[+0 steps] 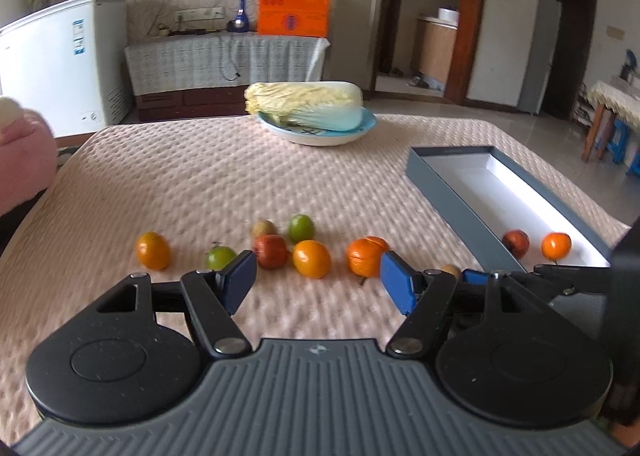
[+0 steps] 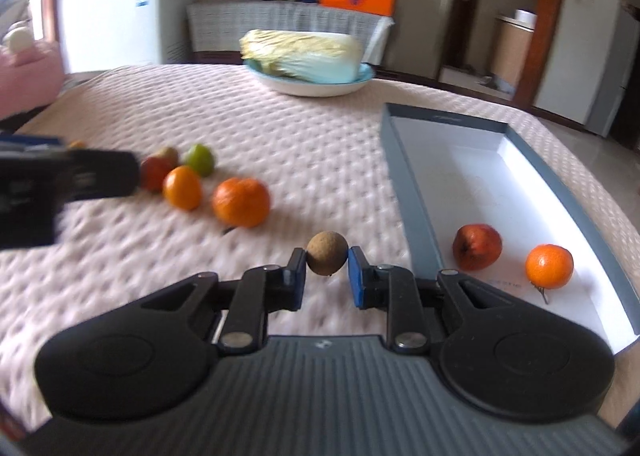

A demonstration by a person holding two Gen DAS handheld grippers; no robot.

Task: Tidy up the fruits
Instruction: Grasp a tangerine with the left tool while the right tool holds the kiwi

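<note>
left tool (image 1: 318,282) open above scattered fruits (image 1: 311,258).

No legible text anywhere.

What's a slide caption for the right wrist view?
Right tongs pinch a small brown fruit beside the grey box, which holds a red fruit and an orange.

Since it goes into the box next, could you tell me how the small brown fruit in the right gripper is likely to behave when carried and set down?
The brown fruit looks round, so it will probably roll once released in the box. It seems small and light. The right gripper pinches only its sides with flat pads, so it might slip or twist out.
</note>
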